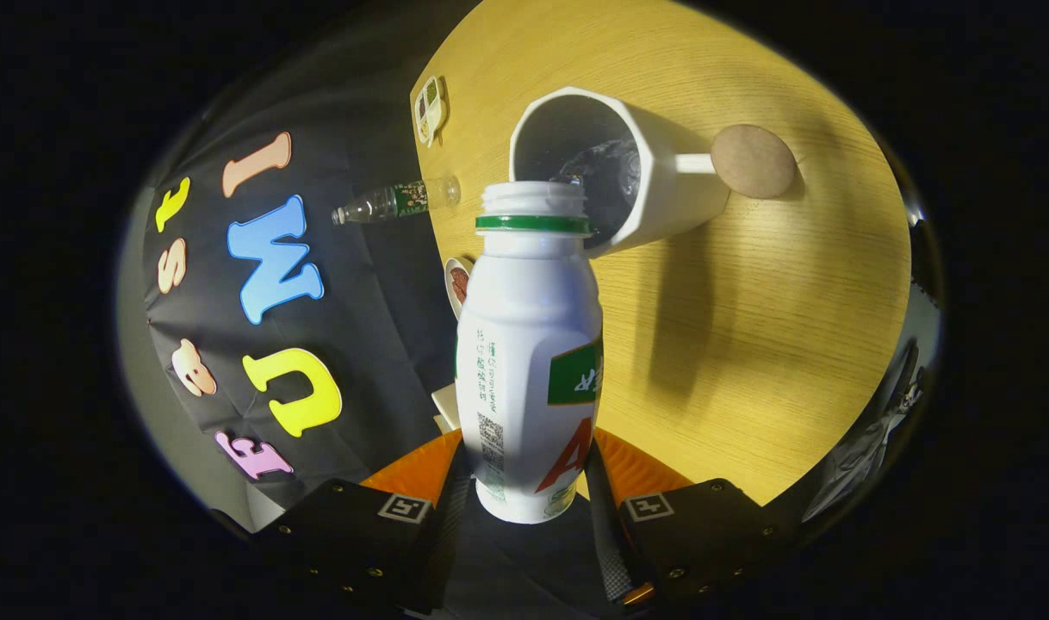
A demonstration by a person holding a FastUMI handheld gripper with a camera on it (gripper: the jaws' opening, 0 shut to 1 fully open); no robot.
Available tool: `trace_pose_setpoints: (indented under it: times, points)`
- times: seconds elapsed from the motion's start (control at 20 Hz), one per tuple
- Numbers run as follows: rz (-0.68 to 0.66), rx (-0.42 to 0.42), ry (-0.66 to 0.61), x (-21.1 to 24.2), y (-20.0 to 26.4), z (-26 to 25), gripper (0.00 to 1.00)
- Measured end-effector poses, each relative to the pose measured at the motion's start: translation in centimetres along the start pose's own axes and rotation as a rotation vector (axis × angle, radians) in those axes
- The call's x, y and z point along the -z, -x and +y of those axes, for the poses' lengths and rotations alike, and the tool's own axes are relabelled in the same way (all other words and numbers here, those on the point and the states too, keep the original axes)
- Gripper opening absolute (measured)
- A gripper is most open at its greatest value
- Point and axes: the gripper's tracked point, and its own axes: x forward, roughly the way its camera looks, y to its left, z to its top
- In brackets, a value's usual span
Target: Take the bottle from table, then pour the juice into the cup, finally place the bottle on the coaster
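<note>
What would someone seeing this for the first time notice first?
First the white bottle with a green neck ring, uncapped, clamped between the fingers of the claw and tipped so its mouth sits at the rim of the white cup. Beyond the cup, beside its handle, a round brown coaster lies on the wooden table.

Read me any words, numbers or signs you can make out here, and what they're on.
White bottle, gripper jaws shut on it: label print sideways, too small to read.
Clear bottle beyond: label blurred.
Sticker at table edge: blurred.
Cup, coaster: no text.
</note>
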Motion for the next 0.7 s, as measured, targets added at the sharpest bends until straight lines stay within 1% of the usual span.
trace_pose_setpoints:
  times: [0.25, 0.7]
  points:
    - [0.012, -0.012, -0.024, 0.1, 0.15, 0.57, 0.67]
    - [0.044, -0.007, -0.068, 0.36, 0.86, 0.9, 0.67]
